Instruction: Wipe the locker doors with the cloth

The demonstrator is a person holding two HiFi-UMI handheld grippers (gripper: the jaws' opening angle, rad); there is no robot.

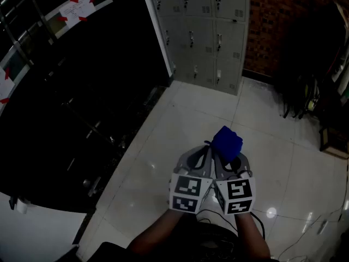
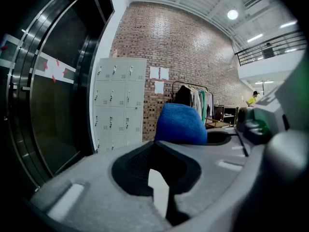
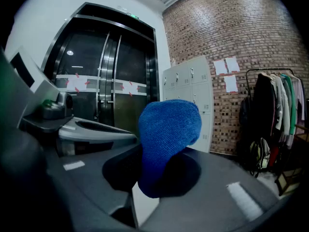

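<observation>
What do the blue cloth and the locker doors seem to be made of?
The blue cloth: probably microfibre or terry, matte; a fine nubby weave shows. The locker doors: probably painted sheet metal, pale grey and smooth, with punched vent slots and small handles.

Blue cloth (image 1: 227,142), pale grey lockers (image 1: 204,31), red brick wall (image 1: 268,29), glossy white floor (image 1: 163,168)
</observation>
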